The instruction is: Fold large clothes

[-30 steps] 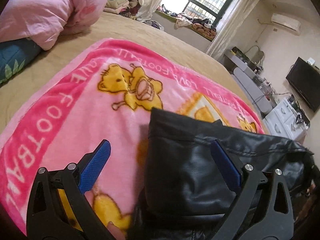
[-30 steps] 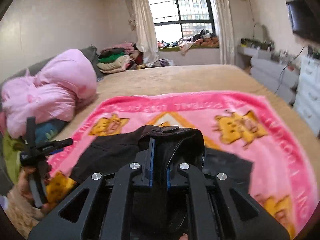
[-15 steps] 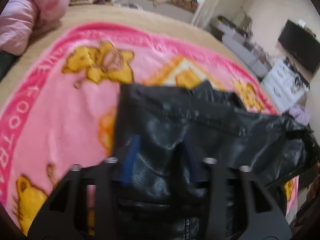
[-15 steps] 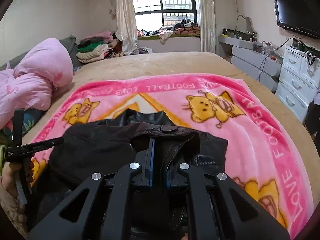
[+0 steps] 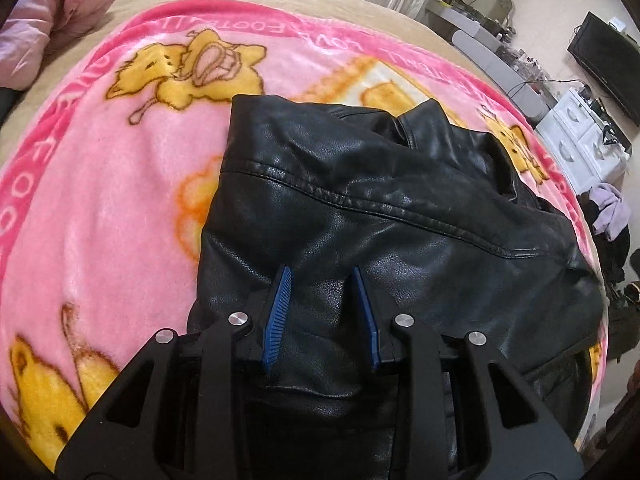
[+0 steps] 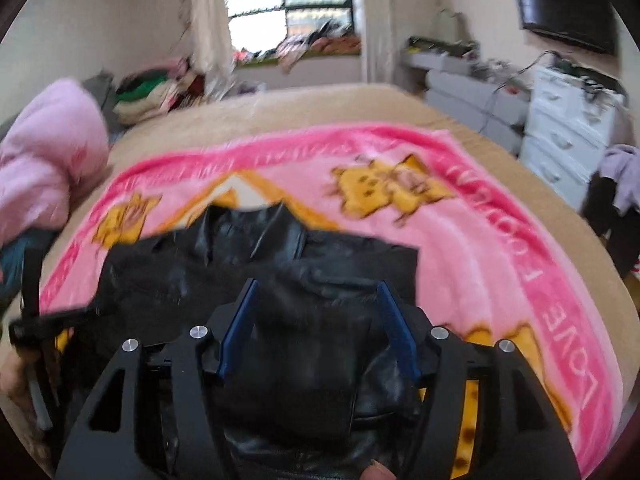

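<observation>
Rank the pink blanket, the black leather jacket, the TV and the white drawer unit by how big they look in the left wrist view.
Largest to smallest, as they look:
1. pink blanket
2. black leather jacket, close to the camera, so it may look larger than it is
3. TV and white drawer unit: look alike, far off at the fisheye edge, so not ranked

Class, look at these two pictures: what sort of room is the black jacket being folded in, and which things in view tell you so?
Most likely a lived-in bedroom. The jacket lies on a pink blanket spread over a wide bed, with a white chest of drawers and a wall-mounted television alongside.
</observation>
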